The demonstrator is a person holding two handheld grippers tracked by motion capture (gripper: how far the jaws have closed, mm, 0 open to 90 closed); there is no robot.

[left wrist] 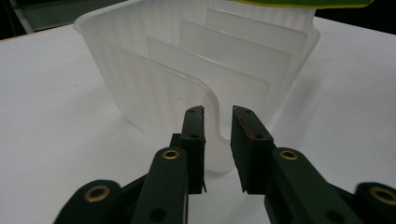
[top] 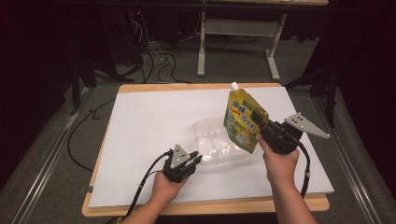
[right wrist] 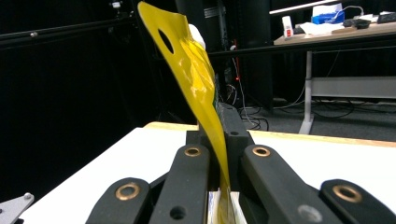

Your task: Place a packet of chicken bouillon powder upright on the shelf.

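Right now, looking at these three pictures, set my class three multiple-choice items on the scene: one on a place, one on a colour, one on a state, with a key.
1. Where is the clear plastic tray?
A. on the white table top
B. on the floor
C. in the person's lap

2. What colour is the spouted pouch?
A. red
B. yellow-green
C. blue

3. How does the right gripper stand?
A. wide open above the table
B. lying loose on the table
C. shut on the pouch

Key: 1 A, the high view shows the tray resting on the white top. 2 B, the pouch is yellow-green with a white cap. 3 C, the right gripper view shows the pouch's edge clamped between the jaws.
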